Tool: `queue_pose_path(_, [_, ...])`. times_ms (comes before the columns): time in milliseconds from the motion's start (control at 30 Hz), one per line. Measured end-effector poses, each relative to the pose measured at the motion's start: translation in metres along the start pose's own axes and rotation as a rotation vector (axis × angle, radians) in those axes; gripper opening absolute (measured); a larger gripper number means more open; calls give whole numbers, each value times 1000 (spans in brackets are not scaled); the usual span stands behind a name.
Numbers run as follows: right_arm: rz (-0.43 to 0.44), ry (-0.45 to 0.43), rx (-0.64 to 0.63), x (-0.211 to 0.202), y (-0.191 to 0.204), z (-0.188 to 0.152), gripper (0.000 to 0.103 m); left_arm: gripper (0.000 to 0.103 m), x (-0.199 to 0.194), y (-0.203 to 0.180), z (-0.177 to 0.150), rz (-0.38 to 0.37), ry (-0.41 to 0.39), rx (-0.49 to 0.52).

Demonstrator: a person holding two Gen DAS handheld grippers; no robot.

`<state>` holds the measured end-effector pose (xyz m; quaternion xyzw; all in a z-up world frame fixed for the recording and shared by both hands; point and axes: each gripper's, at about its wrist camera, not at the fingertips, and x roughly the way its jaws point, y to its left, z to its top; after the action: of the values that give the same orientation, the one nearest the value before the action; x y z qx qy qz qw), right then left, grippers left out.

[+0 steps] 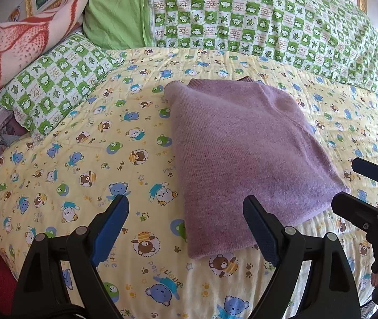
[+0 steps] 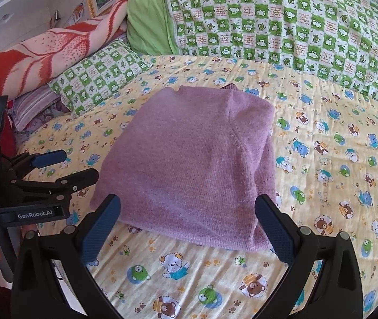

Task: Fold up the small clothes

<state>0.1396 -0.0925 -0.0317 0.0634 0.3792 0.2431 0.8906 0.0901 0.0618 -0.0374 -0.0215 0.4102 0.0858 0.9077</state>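
Both the left tool (image 1: 186, 228) and right tool (image 2: 187, 228) hover spread apart and empty before the folded purple sweater (image 2: 189, 164) on the bed (image 2: 322, 159), so the fold looks nearly done, needing one last halving or smoothing.

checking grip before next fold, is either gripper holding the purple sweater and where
Nothing is held. The left gripper and right gripper are both open, just short of the folded purple sweater.

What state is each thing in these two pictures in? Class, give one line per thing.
Purple sweater: folded, lying flat on the sheet, held by neither claw.
Left claw: open, empty, at the sweater's near left corner.
Right claw: open, empty, at the sweater's near edge.
Bear-print sheet: spread out, slightly wrinkled.
Green checked pillow: lying at the left.
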Motion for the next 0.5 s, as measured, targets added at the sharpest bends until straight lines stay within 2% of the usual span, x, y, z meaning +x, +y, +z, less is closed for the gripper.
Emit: queue_pose_path(500, [7,-14,8,-2,-2,6,101,88,-2,-4,8,-5,-4,1])
